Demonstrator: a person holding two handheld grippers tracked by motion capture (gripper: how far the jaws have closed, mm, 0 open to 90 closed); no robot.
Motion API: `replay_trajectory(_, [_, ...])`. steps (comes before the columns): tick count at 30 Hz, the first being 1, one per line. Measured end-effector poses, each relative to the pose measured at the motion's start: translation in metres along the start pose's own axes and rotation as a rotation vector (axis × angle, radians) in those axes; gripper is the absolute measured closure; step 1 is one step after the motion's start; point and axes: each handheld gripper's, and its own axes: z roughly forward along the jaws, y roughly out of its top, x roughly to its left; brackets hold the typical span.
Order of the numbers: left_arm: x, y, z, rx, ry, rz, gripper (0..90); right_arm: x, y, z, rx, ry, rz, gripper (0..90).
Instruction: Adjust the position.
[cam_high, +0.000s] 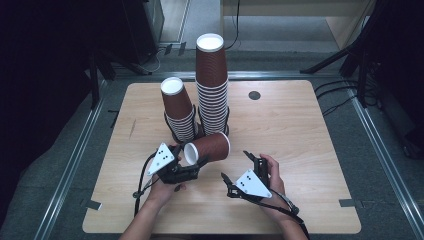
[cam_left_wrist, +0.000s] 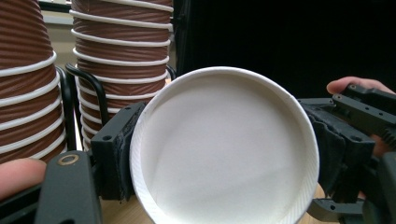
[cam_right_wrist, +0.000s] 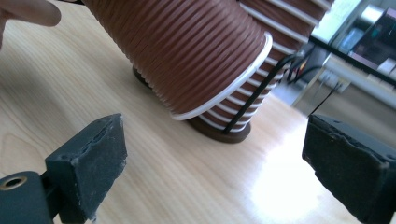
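Light wood bench (cam_high: 300, 130), rounded corners. Two black wire holders stand touching it near centre, each with a stack of inverted brown ribbed cups: taller stack (cam_high: 212, 85) at 12 o'clock, shorter stack (cam_high: 179, 110) just beside at 10. Small dark disc (cam_high: 254, 95) at 1 o'clock.

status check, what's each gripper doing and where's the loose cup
Left gripper shut on single cup, held sideways in front of the two cup stacks. Right gripper open, empty, beside it. Nothing in the way.
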Motion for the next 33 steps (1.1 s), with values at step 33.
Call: replay_trajectory(33, [0.0016, -0.0068, -0.0031, -0.041, 0.009, 0.011, 22.1, -0.0030, 0.0068, 0.0006, 0.002, 0.107, 0.674, 3.9])
